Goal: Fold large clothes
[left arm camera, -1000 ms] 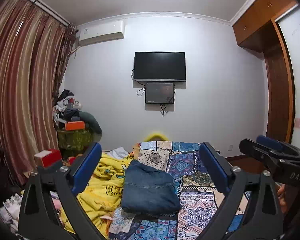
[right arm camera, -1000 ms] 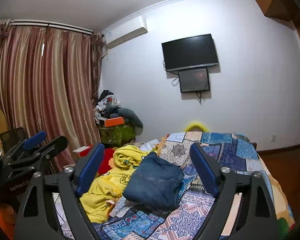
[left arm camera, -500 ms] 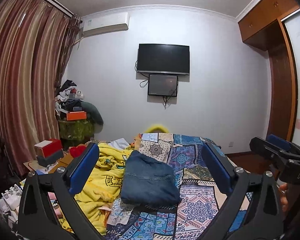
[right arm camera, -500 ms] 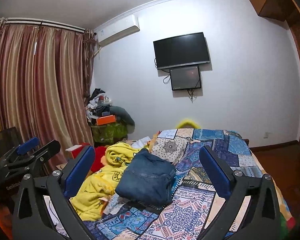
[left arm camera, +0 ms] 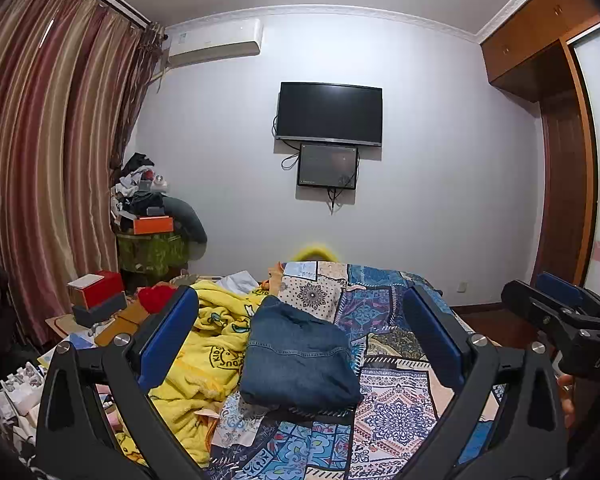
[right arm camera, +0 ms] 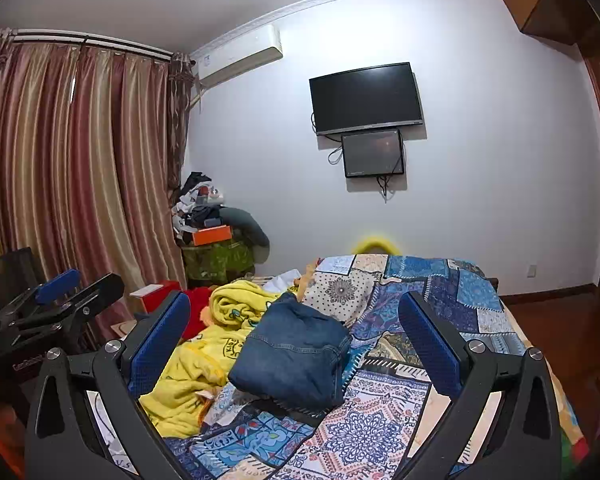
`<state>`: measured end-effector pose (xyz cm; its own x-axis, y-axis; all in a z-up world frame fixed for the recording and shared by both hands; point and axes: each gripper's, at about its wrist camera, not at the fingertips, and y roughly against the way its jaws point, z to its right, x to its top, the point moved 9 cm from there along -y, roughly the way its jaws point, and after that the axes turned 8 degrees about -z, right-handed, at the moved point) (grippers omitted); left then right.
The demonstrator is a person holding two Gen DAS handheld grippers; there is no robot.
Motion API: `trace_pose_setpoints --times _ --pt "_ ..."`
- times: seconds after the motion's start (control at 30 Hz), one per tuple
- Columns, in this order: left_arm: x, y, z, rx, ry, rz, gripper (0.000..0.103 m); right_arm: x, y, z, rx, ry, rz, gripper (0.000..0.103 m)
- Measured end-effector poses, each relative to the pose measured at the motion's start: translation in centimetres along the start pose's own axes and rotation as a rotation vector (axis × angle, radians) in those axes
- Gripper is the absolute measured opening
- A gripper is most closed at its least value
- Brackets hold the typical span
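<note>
A folded blue denim garment [left arm camera: 298, 354] lies on the patchwork bedspread [left arm camera: 388, 408]; it also shows in the right wrist view [right arm camera: 292, 356]. My left gripper [left arm camera: 300, 320] is open and empty, held back from and above the garment. My right gripper [right arm camera: 294, 320] is open and empty too, likewise back from it. The right gripper shows at the right edge of the left wrist view [left arm camera: 560, 316], and the left gripper shows at the left of the right wrist view [right arm camera: 56, 304].
A crumpled yellow blanket [left arm camera: 204, 352] lies left of the denim on the bed. Boxes and clutter [left arm camera: 96, 296] stand at the bed's left, before striped curtains [left arm camera: 40, 160]. A TV [left arm camera: 330, 114] hangs on the far wall. A wooden wardrobe [left arm camera: 560, 160] is at right.
Both grippers have tilted downward a little and stayed open, so the bed and denim sit higher in view. The denim garment has not moved.
</note>
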<state>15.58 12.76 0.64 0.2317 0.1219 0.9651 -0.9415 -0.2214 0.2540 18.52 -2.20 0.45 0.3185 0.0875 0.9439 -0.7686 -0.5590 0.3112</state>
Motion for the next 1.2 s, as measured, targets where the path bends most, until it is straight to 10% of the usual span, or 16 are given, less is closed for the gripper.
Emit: trace_pose_setpoints --times 1.2 --pt "0.44 0.03 0.19 -0.033 -0.005 0.009 0.103 0.42 0.34 0.12 -0.019 0.006 0.006 0.103"
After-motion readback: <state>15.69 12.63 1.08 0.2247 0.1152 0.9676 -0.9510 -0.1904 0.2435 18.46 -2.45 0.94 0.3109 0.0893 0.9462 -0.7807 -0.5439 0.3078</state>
